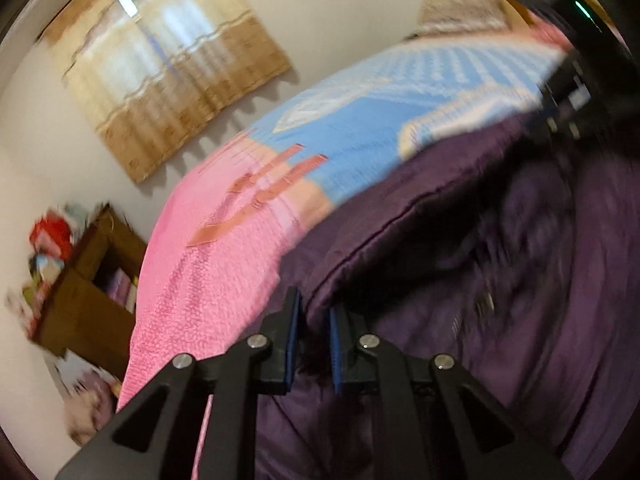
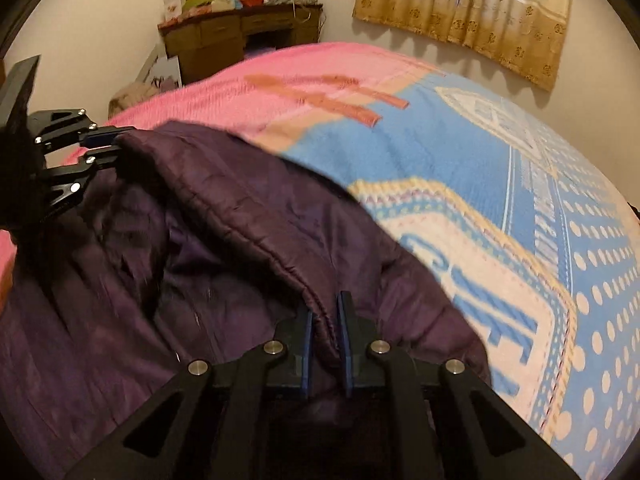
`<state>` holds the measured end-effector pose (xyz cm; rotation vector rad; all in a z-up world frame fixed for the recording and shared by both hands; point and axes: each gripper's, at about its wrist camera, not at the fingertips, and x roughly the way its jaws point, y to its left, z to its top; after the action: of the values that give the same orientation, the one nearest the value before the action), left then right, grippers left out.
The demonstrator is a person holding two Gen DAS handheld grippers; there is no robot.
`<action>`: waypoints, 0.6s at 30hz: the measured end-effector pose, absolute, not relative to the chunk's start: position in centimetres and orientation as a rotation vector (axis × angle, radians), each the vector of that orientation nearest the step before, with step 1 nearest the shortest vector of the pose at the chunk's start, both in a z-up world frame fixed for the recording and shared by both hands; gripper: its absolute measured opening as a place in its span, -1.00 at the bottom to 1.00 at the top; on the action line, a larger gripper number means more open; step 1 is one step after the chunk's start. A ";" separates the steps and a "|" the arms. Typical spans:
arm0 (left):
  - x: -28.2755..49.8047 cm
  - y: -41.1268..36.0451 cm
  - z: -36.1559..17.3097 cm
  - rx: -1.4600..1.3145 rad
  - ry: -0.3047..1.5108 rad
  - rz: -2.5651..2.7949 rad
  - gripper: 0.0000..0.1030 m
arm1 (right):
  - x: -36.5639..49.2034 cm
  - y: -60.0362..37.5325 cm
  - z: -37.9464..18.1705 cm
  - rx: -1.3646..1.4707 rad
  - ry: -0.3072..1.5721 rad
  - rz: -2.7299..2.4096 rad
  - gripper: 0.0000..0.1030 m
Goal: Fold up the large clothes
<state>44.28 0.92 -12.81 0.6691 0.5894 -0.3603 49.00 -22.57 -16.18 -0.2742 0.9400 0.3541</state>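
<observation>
A dark purple quilted jacket (image 1: 440,240) lies spread over a bed, its stitched hem raised in a ridge. In the left wrist view my left gripper (image 1: 314,320) is shut on the jacket's hem at one corner, with purple fabric filling the narrow gap between the blue pads. The right wrist view shows my right gripper (image 2: 325,312) shut on the same hem of the jacket (image 2: 240,200) further along. There the left gripper (image 2: 105,145) appears at the far left, pinching the jacket's corner. The right gripper (image 1: 568,100) shows blurred at the top right of the left wrist view.
The bed is covered by a pink and blue patterned blanket (image 2: 440,140) (image 1: 208,260). A brown wooden desk (image 2: 224,40) (image 1: 84,292) piled with clutter stands against the wall beyond the bed. Tan curtains (image 2: 480,8) (image 1: 160,72) hang on the wall.
</observation>
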 end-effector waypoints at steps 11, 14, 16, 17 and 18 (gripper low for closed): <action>42.9 -0.4 -15.8 0.815 0.578 -0.368 -0.74 | 48.6 -22.5 -15.0 -0.270 1.013 0.346 -0.76; 42.7 -0.3 -15.7 0.812 0.573 -0.372 -0.74 | 49.0 -23.7 -12.3 -0.164 1.007 0.312 -0.63; 42.5 -0.4 -15.8 0.812 0.569 -0.375 -0.75 | 49.1 -24.4 -10.2 -0.037 0.958 0.291 -0.40; 42.4 -0.4 -15.8 0.815 0.567 -0.378 -0.76 | 49.4 -24.7 -9.5 0.045 0.939 0.285 -0.24; 42.3 -0.5 -15.8 0.823 0.561 -0.381 -0.76 | 49.7 -24.8 -9.1 0.109 0.923 0.274 0.14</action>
<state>42.27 -0.50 -15.83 0.8229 0.5611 -0.3810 49.69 -24.78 -9.07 0.1085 0.9228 0.2740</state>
